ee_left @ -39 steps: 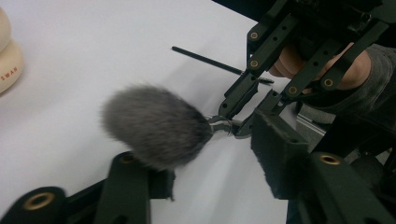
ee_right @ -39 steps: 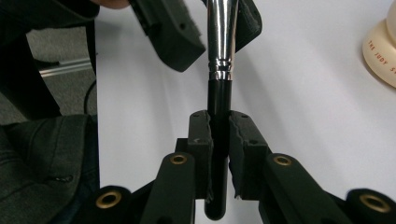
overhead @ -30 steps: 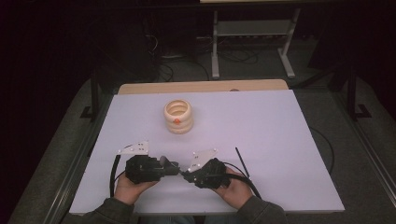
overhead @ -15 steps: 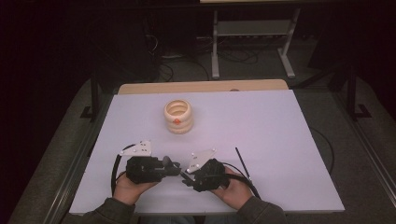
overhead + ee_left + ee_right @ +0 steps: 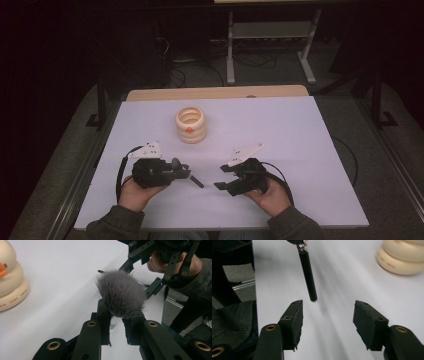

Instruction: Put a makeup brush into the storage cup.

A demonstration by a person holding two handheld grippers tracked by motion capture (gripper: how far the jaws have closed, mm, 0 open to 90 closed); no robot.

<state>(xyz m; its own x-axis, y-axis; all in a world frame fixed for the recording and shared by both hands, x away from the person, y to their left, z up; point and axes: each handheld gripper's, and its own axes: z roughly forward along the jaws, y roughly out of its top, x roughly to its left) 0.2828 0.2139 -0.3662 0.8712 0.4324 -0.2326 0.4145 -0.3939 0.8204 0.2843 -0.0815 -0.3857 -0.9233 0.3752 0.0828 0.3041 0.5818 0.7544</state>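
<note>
Our left hand-held gripper (image 5: 117, 326) is clamped on a makeup brush (image 5: 121, 295) just below its grey bristles. Our right hand-held gripper (image 5: 327, 322) has just been opening and grips nothing, its jaws apart above the white tabletop (image 5: 280, 130), the brush's black handle just beyond them.

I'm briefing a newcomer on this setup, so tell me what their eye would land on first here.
First comes the fluffy grey makeup brush, clamped in the left gripper near the table's front edge, its black handle pointing at the right gripper. That gripper's jaws have just been opening, with nothing between them. Behind both, mid-table, stands a cream ringed holder with an orange mark.
</note>
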